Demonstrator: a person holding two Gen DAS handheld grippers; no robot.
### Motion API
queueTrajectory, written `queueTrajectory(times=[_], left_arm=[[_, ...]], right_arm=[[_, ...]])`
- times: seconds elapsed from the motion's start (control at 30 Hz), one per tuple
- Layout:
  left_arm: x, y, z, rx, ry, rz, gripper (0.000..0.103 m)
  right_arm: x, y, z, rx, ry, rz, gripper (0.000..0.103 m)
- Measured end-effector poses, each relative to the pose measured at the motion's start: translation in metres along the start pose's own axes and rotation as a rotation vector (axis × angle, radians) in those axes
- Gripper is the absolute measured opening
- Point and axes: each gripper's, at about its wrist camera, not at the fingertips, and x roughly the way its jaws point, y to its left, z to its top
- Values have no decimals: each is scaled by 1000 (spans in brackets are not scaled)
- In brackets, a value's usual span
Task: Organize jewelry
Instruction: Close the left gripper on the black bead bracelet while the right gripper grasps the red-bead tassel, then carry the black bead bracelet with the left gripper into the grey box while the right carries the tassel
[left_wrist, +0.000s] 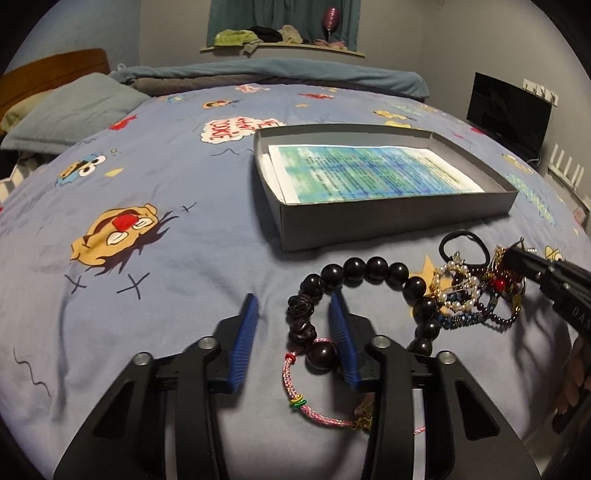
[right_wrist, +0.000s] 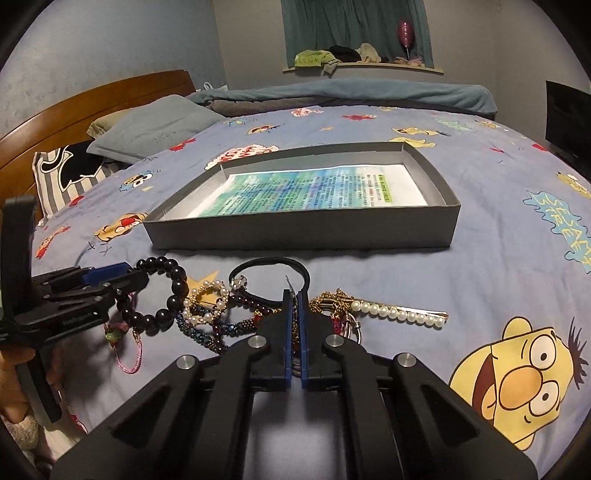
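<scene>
Pick-up step: the right hand-held gripper (right_wrist: 294, 295) is clamped on a small jewelry piece (right_wrist: 294, 325); the left hand-held gripper (left_wrist: 293, 308) stands apart around the black bead bracelet (left_wrist: 369, 266). Next, probably lift and transfer into the gray box (right_wrist: 306, 230).

Left gripper (left_wrist: 293, 314) low, jaws spread wide — right gripper (right_wrist: 294, 295) level, jaws pressed nearly together.

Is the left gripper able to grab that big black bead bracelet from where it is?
Probably yes. The left gripper is open and already straddles the black bead bracelet's knotted end, with nothing covering it. The far side touches the tangled jewelry pile.
</scene>
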Motion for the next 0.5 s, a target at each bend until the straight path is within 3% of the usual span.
queueTrajectory(times=[0.03, 0.1, 0.5], left_arm=[[0, 0, 0, 6, -3, -7, 21], [-3, -3, 0, 28, -18, -3, 14], [-49, -22, 17, 84, -141, -62, 14]], right_arm=[[-1, 0, 1, -1, -4, 1, 1], [-3, 0, 2, -2, -17, 4, 1], [-33, -1, 25, 2, -73, 44, 1]])
